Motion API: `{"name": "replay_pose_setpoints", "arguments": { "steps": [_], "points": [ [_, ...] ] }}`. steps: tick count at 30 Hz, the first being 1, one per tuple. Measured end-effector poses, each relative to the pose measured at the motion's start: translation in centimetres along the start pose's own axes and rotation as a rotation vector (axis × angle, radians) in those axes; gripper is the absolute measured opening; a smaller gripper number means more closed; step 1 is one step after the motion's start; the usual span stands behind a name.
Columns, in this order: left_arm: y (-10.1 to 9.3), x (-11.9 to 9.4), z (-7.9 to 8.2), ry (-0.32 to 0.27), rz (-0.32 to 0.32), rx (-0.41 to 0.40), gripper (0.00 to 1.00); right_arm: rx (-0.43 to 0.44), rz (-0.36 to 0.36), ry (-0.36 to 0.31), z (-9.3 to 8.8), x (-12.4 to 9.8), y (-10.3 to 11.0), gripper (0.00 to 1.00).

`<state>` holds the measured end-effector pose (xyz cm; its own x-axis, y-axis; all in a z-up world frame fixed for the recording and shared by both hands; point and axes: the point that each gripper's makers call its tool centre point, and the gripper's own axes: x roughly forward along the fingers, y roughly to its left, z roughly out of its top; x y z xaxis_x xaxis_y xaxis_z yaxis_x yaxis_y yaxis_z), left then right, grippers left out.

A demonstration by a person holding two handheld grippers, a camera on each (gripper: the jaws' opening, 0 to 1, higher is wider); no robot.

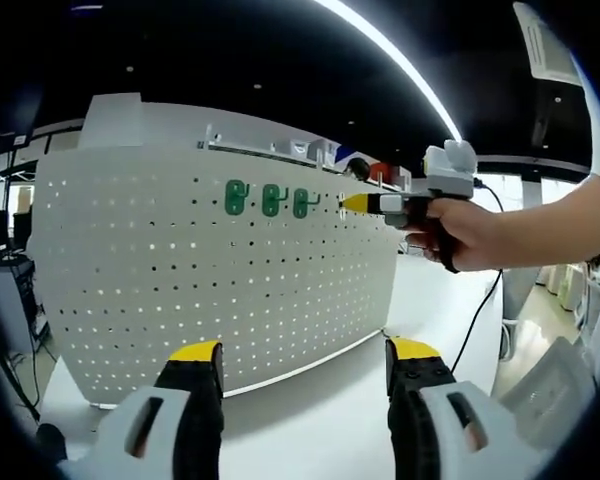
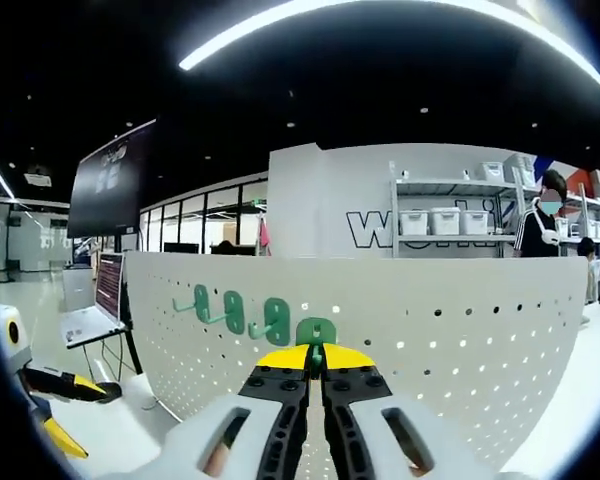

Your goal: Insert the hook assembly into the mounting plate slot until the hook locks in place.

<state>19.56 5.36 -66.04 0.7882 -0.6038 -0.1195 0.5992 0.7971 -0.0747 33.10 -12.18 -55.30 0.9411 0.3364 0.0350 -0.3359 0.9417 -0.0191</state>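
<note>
A white pegboard mounting plate (image 1: 210, 290) stands upright on a white table (image 1: 320, 400). Three green hooks (image 1: 270, 200) hang in a row near its top edge. To their right, a hand holds my right gripper (image 1: 352, 204) with its yellow tips against the board. In the right gripper view, that gripper (image 2: 317, 358) is shut on a fourth green hook (image 2: 316, 331), which sits against the pegboard (image 2: 460, 350) beside the other three hooks (image 2: 233, 311). My left gripper (image 1: 305, 352) stands open and empty low in front of the board, and appears again (image 2: 55, 395) at the left.
A black cable (image 1: 480, 310) hangs from the right gripper to the table. A white bin (image 1: 550, 385) sits at the table's right. Behind the board are shelves with white boxes (image 2: 445, 220), a person (image 2: 540, 225), a dark wall screen (image 2: 110, 175) and a laptop (image 2: 90, 315).
</note>
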Motion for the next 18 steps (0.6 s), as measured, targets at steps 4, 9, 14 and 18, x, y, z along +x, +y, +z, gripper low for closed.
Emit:
{"name": "replay_pose_setpoints", "arguments": {
  "steps": [4,9,14,18],
  "points": [
    [0.2,-0.1,-0.1,0.003,0.005,-0.002,0.68,-0.014,-0.011,-0.001,0.1,0.5,-0.4,0.01],
    [0.4,-0.4,-0.2,0.006,0.014,-0.002,0.67,-0.024,-0.02,-0.006,0.3,1.1,-0.8,0.01],
    [0.8,-0.6,-0.5,0.013,0.024,-0.009,0.67,-0.032,-0.026,-0.014,0.8,1.7,-1.1,0.01],
    [0.9,-0.6,-0.5,0.016,0.026,-0.009,0.67,-0.043,-0.024,-0.009,0.7,2.1,-1.1,0.01]
  ]
}}
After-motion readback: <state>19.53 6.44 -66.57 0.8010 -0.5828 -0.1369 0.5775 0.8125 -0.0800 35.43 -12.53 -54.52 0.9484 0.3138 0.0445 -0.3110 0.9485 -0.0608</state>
